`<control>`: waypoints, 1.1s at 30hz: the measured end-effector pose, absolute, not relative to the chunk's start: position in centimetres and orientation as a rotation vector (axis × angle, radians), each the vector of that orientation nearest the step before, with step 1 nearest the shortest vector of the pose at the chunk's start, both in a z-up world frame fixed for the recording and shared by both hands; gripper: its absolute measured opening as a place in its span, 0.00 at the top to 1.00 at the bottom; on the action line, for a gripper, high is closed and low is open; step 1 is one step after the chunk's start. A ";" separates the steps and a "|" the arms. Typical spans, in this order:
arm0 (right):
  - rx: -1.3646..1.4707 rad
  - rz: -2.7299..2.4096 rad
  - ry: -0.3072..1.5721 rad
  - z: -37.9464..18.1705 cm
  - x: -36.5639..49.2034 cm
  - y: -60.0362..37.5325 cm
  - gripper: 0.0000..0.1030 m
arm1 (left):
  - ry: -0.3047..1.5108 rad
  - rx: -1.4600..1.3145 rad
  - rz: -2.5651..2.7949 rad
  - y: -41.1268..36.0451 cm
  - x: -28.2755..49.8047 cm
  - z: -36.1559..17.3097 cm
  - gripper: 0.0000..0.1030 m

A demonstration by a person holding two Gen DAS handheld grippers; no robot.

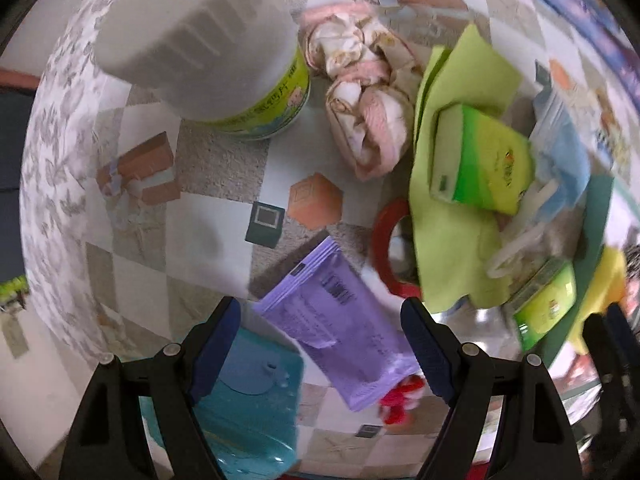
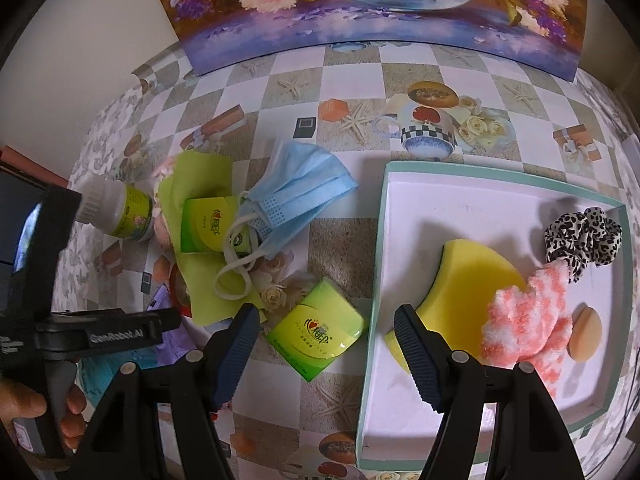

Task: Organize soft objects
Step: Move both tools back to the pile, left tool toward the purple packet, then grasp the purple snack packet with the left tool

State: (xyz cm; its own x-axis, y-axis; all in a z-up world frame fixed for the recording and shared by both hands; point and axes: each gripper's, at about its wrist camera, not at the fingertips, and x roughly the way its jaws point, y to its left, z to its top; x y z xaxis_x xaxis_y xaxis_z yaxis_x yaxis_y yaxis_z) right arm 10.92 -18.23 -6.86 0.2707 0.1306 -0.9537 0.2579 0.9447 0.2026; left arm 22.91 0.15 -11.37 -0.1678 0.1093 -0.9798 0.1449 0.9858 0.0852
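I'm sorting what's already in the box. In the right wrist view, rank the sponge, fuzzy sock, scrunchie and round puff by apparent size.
1. Sponge, partly hidden by a jaw
2. Fuzzy sock, close behind, so these two are unsure
3. Scrunchie
4. Round puff

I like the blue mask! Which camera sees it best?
The right wrist view: the blue mask lies whole and sharp there, loops showing, beside the green tissue pack. The left wrist view shows only a blurred part.
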 end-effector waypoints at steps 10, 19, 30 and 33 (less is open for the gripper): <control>0.360 -0.086 1.297 -6.8 10.9 -18.5 0.29 | 1.798 0.238 -0.039 -0.5 23.0 -13.7 0.20; 0.365 -0.087 1.298 -6.7 10.7 -18.6 0.29 | 1.796 0.248 -0.125 -4.3 22.1 -14.9 0.20; 0.382 -0.087 1.292 -6.5 10.6 -19.0 0.29 | 1.737 0.365 -0.173 -8.4 21.7 -13.9 0.27; 0.386 -0.083 1.289 -6.4 10.6 -19.0 0.29 | 1.754 0.406 -0.134 -8.1 20.8 -13.5 0.27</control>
